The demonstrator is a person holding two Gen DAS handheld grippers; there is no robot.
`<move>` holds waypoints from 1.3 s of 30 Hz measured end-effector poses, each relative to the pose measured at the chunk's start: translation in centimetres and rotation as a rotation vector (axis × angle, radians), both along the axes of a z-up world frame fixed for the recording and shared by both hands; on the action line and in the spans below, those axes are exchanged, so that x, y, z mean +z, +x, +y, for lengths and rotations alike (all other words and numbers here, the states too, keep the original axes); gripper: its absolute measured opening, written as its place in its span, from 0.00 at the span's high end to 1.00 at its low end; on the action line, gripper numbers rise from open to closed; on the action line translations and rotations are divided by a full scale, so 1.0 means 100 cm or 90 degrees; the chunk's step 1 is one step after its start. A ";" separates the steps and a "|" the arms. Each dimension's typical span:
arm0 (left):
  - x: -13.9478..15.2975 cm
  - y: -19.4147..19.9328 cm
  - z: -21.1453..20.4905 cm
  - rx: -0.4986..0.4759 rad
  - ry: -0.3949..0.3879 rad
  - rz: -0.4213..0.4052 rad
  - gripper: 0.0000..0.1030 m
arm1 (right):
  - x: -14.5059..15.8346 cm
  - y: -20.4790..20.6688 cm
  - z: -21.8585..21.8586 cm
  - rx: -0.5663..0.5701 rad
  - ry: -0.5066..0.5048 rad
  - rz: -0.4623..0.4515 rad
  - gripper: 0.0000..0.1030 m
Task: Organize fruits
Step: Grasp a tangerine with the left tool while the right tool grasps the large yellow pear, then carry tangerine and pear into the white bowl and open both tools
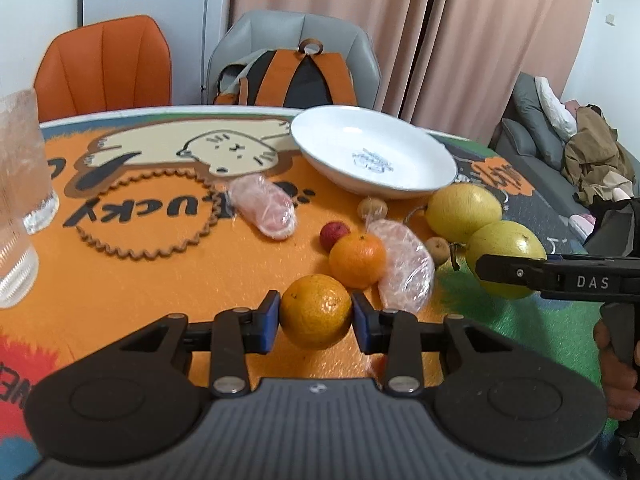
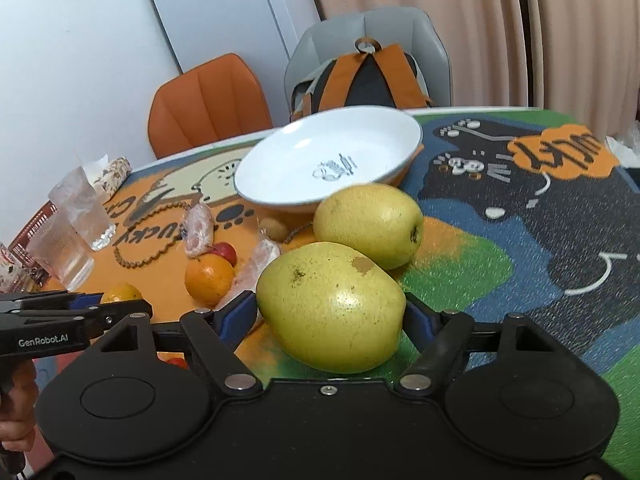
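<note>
Left gripper [image 1: 316, 312] points down at a slant over the near part of the worktop [image 1: 160, 264], pads pressed on both sides of a small orange [image 1: 316, 311]; it holds that fruit just off the mat. Right gripper [image 2: 331, 314] has a similar downward slant, jaws set wide & clamped on the near yellow pear [image 2: 330, 308], pads touching each flank. In the left wrist view the right gripper comes in from the right edge, w/ part of a hand [image 1: 616, 364] on its grip.

Fruit layout: second yellow pear [image 2: 370, 224] sits just beyond the held one, touching or nearly so, can't tell which. White plate [image 2: 280, 196] lies behind it, near the far edge of the worktop. Second orange [image 1: 358, 260] is just beyond the held orange, w/ a small red fruit [image 1: 334, 234] at its far left & a wrapped pink piece [image 1: 404, 276] touching its right. Another wrapped piece [image 1: 264, 210] lies further left. Two small brown fruits [image 1: 372, 208] sit btw the plate & the oranges.

Room: the orange mat left of the held orange is bare as far as the clear cups [image 1: 20, 184] at the left edge. Right part of the worktop, past the pears, is open too. Two chairs, an orange chair [image 1: 104, 68] & a grey chair [image 1: 296, 32] w/ a backpack [image 1: 296, 80], stand behind the far edge.
</note>
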State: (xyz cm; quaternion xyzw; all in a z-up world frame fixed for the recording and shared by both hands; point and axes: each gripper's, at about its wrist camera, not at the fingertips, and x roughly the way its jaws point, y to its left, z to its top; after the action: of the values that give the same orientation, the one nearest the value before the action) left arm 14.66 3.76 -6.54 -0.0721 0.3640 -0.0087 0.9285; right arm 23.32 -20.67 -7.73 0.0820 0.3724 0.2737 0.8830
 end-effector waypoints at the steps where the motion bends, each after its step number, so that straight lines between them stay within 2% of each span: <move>1: 0.003 0.000 -0.001 -0.002 0.002 -0.004 0.65 | 0.003 0.000 -0.001 -0.001 0.000 -0.004 0.28; 13: 0.035 0.014 -0.003 -0.004 0.017 -0.045 0.65 | 0.038 0.007 -0.003 -0.013 0.004 -0.044 0.28; 23: 0.048 0.040 -0.003 -0.012 0.018 -0.059 0.65 | 0.058 0.028 0.004 -0.013 0.004 -0.063 0.28; 39: 0.047 0.091 0.001 -0.005 0.023 -0.049 0.65 | 0.046 0.081 0.023 -0.021 -0.002 -0.040 0.28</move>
State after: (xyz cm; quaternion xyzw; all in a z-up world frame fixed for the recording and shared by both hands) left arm 23.80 3.86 -1.89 -0.0534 0.3287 -0.0084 0.9429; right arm 31.42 -18.35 -3.09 0.0783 0.3432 0.2612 0.8988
